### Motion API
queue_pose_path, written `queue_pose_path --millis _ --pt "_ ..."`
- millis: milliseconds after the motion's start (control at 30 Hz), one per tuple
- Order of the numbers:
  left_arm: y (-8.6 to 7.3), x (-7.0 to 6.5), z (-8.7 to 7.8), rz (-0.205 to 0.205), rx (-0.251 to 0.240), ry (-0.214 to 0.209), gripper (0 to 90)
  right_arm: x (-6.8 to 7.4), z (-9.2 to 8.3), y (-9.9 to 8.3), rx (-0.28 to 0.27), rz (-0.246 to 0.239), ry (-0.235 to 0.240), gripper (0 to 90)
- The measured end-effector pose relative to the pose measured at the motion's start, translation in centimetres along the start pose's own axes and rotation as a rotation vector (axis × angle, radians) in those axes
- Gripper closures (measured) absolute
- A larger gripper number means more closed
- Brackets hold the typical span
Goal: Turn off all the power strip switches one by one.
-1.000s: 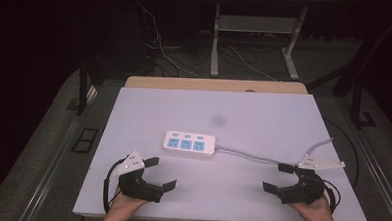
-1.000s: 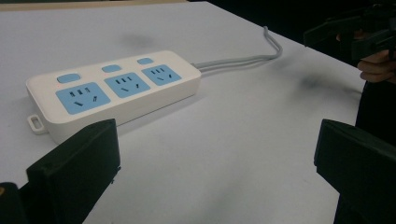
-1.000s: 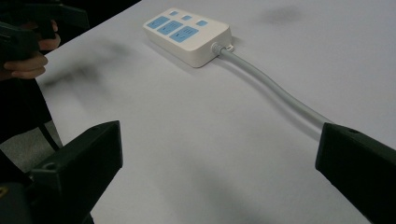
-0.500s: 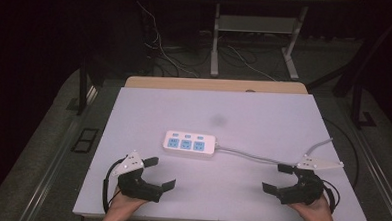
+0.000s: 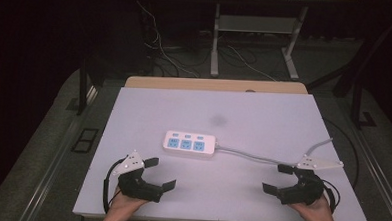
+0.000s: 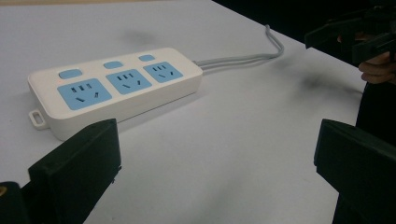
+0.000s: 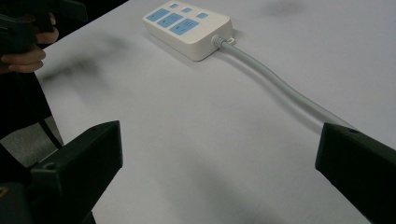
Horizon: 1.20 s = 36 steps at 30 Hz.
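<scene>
Resting near the front edge of the white worktop (image 5: 134, 113), the left hand-held gripper (image 5: 162, 174) is sitting toward the front left corner, its two black jaws standing wide apart with nothing between them. A hand (image 5: 122, 203) is gripping it from below the front edge. Toward the front right corner, the right hand-held gripper (image 5: 277, 178) is lying in the same way, its jaws also spread wide and holding nothing, and another hand (image 5: 312, 210) is holding it.

Farther in, around the middle of the worktop and slightly left of centre, a white power strip (image 5: 189, 144) is lying flat with three blue sockets and three blue buttons facing up. It is sitting well apart from both grippers. In the left gripper view the power strip (image 6: 114, 88) is showing just beyond the open jaws, and in the right gripper view it (image 7: 187, 28) is showing farther off.

A grey cable (image 5: 252, 155) is running from the strip's right end across the worktop toward the right edge, passing close by the right hand-held gripper.
</scene>
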State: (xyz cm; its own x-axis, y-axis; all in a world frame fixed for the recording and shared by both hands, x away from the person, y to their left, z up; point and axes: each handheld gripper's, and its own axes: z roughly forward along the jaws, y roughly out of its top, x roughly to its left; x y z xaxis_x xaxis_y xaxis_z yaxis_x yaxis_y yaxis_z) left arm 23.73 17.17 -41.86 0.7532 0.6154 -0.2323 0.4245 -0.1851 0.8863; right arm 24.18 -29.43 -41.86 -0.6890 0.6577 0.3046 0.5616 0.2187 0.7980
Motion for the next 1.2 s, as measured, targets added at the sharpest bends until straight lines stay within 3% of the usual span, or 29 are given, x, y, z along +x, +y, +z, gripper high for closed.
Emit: queue_pose_path --millis 400,633,1200 --pt "1.0 0.2 -0.1 -0.005 0.058 -0.021 0.0 0.0 0.0 0.0 0.003 -0.002 -0.006 0.5" --pt "1.7 0.4 0.0 -0.021 0.079 -0.037 0.0 0.0 0.0 0.0 0.007 -0.001 -0.008 0.5" --pt "3.7 1.0 0.3 -0.013 0.120 -0.046 0.0 0.0 0.1 0.0 0.007 -0.001 -0.011 0.5"
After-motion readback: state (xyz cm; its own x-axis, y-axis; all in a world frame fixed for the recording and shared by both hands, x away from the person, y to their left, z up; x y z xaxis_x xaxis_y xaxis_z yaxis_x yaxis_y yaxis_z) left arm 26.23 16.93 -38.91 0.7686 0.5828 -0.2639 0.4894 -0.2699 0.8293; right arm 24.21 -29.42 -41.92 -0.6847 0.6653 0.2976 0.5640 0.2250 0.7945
